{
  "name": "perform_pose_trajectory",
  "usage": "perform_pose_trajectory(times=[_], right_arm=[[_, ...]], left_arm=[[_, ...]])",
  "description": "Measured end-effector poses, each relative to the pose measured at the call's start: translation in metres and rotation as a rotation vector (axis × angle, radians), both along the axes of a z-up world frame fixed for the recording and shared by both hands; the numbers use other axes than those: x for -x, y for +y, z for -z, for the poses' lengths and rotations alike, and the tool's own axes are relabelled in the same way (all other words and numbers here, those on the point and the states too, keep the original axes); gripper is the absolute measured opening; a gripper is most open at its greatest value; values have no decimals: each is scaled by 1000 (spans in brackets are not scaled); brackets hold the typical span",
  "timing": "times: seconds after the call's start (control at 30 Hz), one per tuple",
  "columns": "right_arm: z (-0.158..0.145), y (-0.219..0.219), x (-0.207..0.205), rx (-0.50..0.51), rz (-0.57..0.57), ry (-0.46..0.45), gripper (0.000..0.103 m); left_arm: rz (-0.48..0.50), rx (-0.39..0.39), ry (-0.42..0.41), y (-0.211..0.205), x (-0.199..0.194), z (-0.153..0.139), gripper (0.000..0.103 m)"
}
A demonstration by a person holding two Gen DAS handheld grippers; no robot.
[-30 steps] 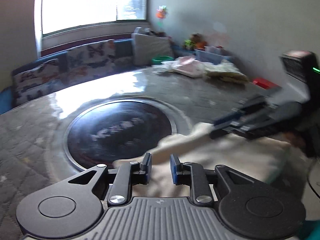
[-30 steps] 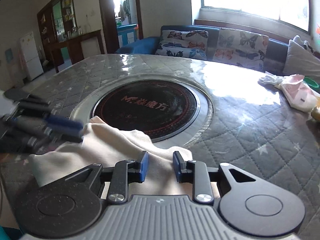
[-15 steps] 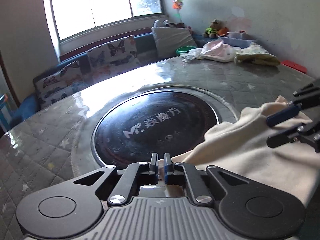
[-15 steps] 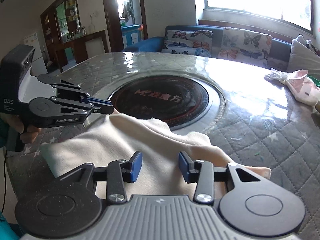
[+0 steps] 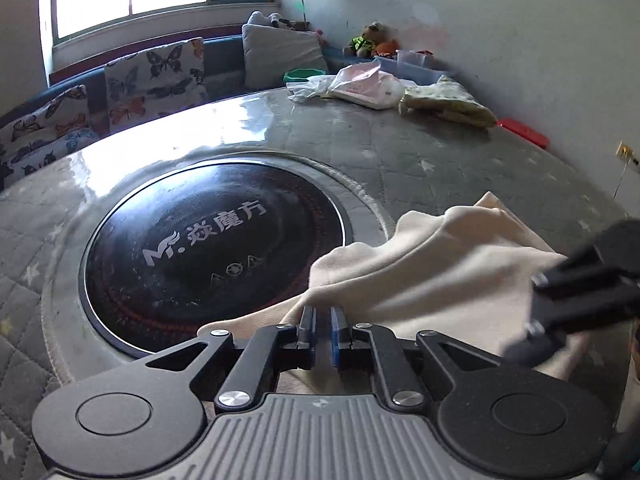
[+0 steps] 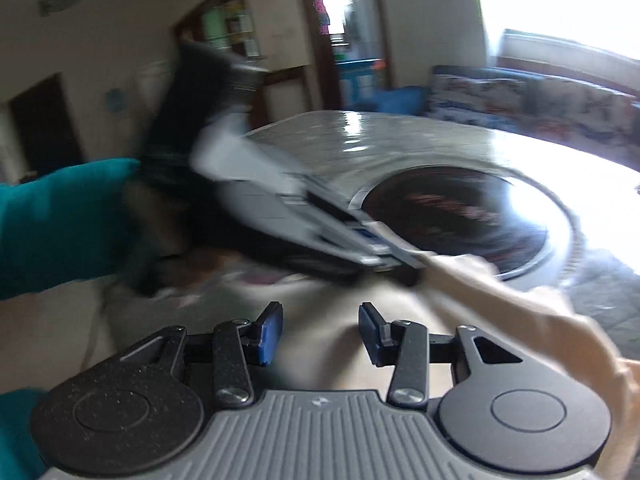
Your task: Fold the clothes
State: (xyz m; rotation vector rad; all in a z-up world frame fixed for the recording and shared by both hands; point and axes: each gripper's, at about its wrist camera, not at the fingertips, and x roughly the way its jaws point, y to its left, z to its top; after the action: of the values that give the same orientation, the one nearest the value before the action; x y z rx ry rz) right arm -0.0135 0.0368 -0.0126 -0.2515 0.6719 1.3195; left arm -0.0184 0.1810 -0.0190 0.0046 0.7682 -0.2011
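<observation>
Cream garment [image 5: 432,280] | lower right, bunched, unfolded | left tool [image 5: 323,330] pinching its edge | right tool [image 6: 320,334] spread, empty | folding barely begun

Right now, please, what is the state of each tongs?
Left tongs: closed on the edge of the cream garment.
Right tongs: open, holding nothing, above the garment.

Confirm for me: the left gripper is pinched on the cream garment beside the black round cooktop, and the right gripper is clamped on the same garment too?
Not quite. The left gripper is pinched on the cream garment beside the black round cooktop, but the right gripper is not clamped: the right wrist view shows its jaws apart, just opened, over the cloth.
</observation>
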Motion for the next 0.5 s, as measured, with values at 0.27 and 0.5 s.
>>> perform_pose_trajectory(times=[0.27,0.5], right_arm=[[-9,-33,2,-50,69,13,43],[5,-64,-48,39,369,-1,43]], left_arm=[[-39,12,-76,-1,23,-16,12],[30,63,-103,-24,55,-25,14]])
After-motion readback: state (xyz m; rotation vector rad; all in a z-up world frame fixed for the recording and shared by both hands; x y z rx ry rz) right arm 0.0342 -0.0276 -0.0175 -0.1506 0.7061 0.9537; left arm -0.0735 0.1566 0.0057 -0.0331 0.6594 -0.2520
